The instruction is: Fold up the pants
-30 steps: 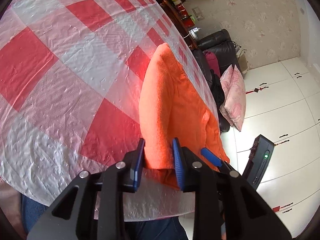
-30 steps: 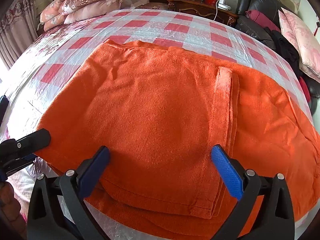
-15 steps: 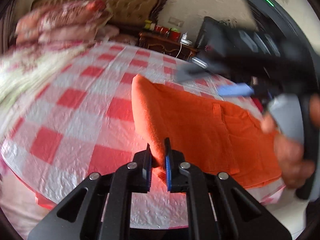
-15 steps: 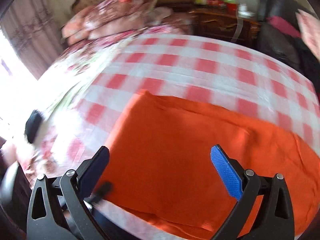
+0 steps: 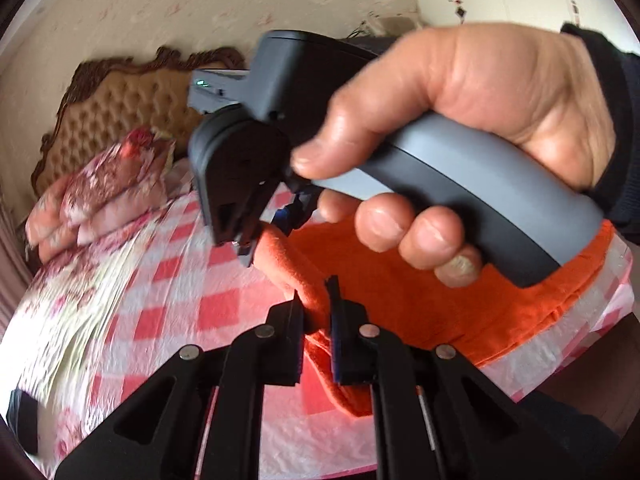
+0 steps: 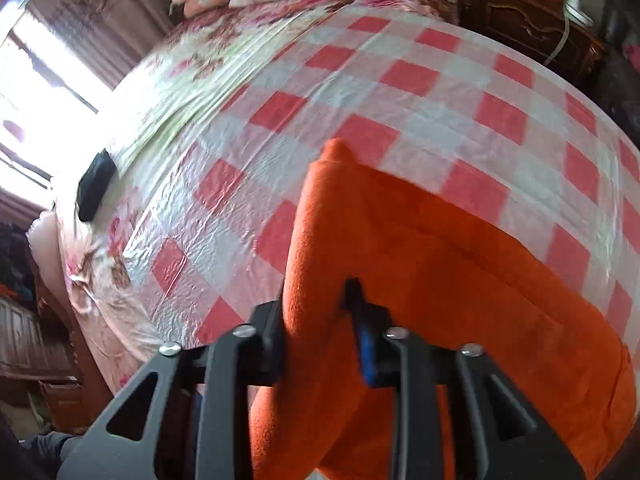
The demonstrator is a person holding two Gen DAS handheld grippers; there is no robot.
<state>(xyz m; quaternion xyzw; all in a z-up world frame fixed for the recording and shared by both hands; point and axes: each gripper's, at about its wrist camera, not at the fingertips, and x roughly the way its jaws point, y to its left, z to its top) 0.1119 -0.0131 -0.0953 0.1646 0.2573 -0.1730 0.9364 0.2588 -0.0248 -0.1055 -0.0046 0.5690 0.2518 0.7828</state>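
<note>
The orange pants (image 5: 420, 300) lie partly folded on a bed covered with a red and white checked plastic sheet (image 5: 168, 276). My left gripper (image 5: 316, 304) is shut on a raised edge of the pants near the bed's front edge. In the left wrist view the right gripper (image 5: 276, 220), held by a bare hand, is just beyond it, pinching the same raised edge. In the right wrist view the pants (image 6: 460, 280) fill the lower right, and my right gripper (image 6: 316, 300) is shut on a thick fold of them, lifted off the checked sheet (image 6: 360, 92).
Floral pillows (image 5: 104, 188) and a tufted headboard (image 5: 120, 104) are at the far end of the bed. A dark wooden nightstand (image 6: 528, 20) stands beside the bed. A small black object (image 6: 96, 184) lies on the bed's left edge near a bright window (image 6: 32, 100).
The right gripper was open above the pants; it has come over beside the left gripper and shut on the pants' edge. The left gripper stays shut on the fabric and has swung round.
</note>
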